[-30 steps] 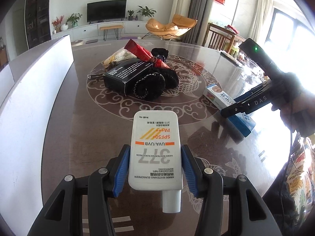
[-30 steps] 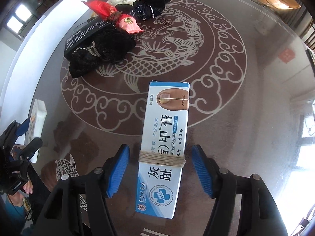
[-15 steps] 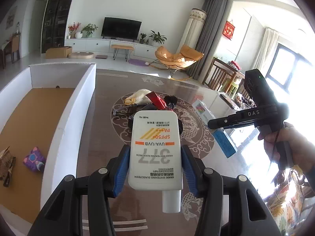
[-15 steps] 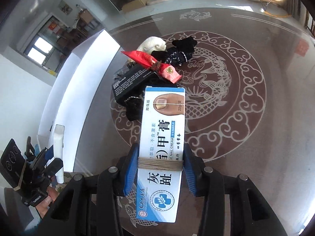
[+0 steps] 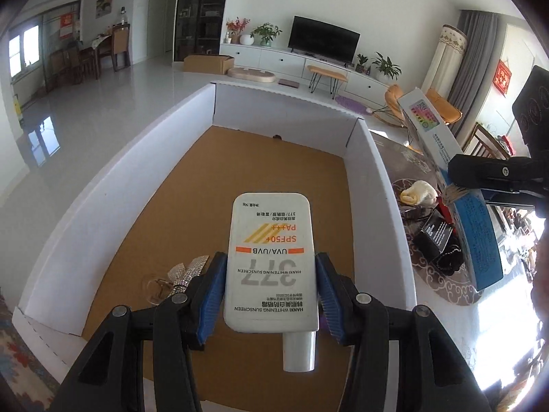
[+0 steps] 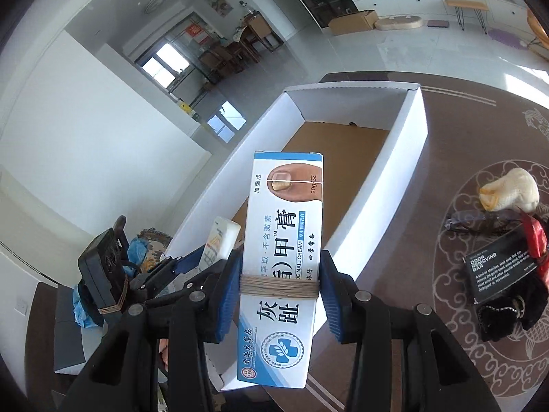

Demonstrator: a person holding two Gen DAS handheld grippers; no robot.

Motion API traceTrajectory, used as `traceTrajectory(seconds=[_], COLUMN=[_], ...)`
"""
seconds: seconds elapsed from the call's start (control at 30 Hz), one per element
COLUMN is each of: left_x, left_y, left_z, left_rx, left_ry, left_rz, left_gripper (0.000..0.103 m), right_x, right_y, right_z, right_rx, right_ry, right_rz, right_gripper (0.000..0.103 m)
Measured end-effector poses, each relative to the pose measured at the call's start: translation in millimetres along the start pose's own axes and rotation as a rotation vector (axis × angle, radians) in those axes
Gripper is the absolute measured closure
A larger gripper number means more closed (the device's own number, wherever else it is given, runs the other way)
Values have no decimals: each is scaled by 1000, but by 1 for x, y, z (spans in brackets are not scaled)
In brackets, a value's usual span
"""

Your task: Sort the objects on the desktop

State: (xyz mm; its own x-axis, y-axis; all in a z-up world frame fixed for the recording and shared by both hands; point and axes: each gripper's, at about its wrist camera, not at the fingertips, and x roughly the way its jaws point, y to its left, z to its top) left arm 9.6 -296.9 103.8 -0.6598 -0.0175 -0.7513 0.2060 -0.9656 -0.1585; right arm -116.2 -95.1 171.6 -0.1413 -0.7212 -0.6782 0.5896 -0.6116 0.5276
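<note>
The left gripper (image 5: 271, 288) clamps a white sunscreen tube (image 5: 271, 264) between its 2 blue pads, cap toward the camera, above the brown floor of the white box (image 5: 113, 185). The right gripper (image 6: 279, 288), its jaws having just closed, pinches a nail cream carton (image 6: 281, 257) at its rubber-banded middle, over the box's near wall.

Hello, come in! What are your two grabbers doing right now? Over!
Left gripper jaws shut on sunscreen bottle, over the white box. Right gripper jaws shut on nail cream carton. Nothing in the way.
</note>
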Motion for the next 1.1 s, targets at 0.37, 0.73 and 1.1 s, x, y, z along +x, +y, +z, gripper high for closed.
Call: traceTrajectory(seconds=[0.37, 0.73, 1.1], left_x=[4, -48, 38], left_y=[14, -112, -301], left_z=[-10, -24, -112], left_rx=[-33, 44, 380], left_ry=[-2, -179, 64], left_rz=[101, -168, -326], left_gripper=[6, 6, 0], right_x=[103, -34, -160], right_y=[12, -60, -242], right_z=[2, -65, -194], right_rx=[-45, -126, 107], right_ry=[0, -240, -181], right_rz=[-167, -374, -891], right_gripper=[40, 0, 0])
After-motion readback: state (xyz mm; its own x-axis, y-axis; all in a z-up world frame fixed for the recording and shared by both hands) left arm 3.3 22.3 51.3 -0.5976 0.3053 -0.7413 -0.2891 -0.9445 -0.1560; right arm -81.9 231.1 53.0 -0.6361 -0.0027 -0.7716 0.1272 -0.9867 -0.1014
